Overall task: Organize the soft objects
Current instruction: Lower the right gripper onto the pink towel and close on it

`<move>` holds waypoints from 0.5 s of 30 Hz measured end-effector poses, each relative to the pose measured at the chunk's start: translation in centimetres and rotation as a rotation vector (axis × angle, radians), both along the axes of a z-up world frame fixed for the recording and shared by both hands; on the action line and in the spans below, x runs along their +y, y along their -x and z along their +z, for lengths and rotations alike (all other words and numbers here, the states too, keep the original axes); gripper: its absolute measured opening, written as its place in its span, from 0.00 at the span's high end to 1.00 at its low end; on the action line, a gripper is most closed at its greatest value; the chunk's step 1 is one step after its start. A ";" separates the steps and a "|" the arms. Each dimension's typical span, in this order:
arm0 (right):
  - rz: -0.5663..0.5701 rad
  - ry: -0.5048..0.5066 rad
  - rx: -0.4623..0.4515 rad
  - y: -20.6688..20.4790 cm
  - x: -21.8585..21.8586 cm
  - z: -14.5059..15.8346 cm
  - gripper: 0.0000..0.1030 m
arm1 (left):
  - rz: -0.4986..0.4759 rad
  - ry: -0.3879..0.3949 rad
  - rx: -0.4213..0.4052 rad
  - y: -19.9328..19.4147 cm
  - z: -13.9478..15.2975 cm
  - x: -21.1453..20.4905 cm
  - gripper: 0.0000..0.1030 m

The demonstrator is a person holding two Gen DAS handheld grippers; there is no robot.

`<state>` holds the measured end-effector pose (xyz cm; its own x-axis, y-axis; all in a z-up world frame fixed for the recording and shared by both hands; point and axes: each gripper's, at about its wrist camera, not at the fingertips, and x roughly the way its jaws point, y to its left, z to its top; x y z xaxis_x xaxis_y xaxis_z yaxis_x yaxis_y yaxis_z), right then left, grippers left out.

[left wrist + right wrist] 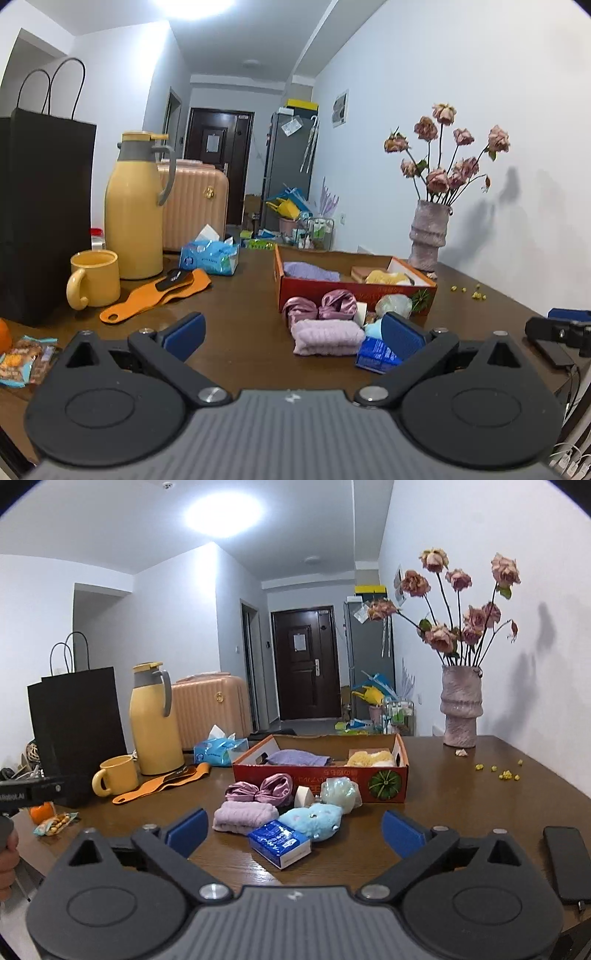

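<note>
A red cardboard box (317, 777) (314, 291) stands on the brown table and holds a purple cloth (297, 757) and a yellow sponge (369, 758). In front of it lie a folded lilac towel (243, 816) (327, 336), a shiny pink scrunchie (260, 789) (317, 304), a blue plush (314, 819), a pale mesh puff (338, 794), a tape roll (303, 796) and a blue packet (279, 843). My left gripper (291, 334) is open and empty, just short of the towel. My right gripper (293, 830) is open and empty, near the packet.
A yellow thermos (155, 720), yellow mug (116, 780), black paper bag (77, 731), orange strap (162, 781) and blue tissue pack (219, 751) stand at the left. A vase of dried roses (461, 709) is at the back right. A phone (567, 864) lies at the right edge.
</note>
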<state>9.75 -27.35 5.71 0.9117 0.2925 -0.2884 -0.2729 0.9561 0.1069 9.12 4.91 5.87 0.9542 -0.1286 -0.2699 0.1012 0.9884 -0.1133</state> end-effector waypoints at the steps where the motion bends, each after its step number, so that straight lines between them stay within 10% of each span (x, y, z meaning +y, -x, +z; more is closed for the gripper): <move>1: -0.003 -0.004 0.003 -0.3 0.0 0.0 0.02 | -0.004 0.004 0.009 -0.3 -0.3 0.0 0.00; 11: 0.052 -0.028 0.092 -8.4 2.3 -2.0 0.20 | -0.103 0.048 0.161 -10.4 -4.5 -1.2 0.01; 15: 0.097 -0.052 0.164 -14.7 4.8 -3.5 0.36 | -0.172 0.166 0.268 -16.6 -6.5 -0.6 0.25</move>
<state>24.47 -22.58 2.18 0.8209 0.3948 -0.4127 -0.3380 0.9183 0.2061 25.77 4.35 -0.67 0.8128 -0.3441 -0.4700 0.2091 0.9255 -0.3159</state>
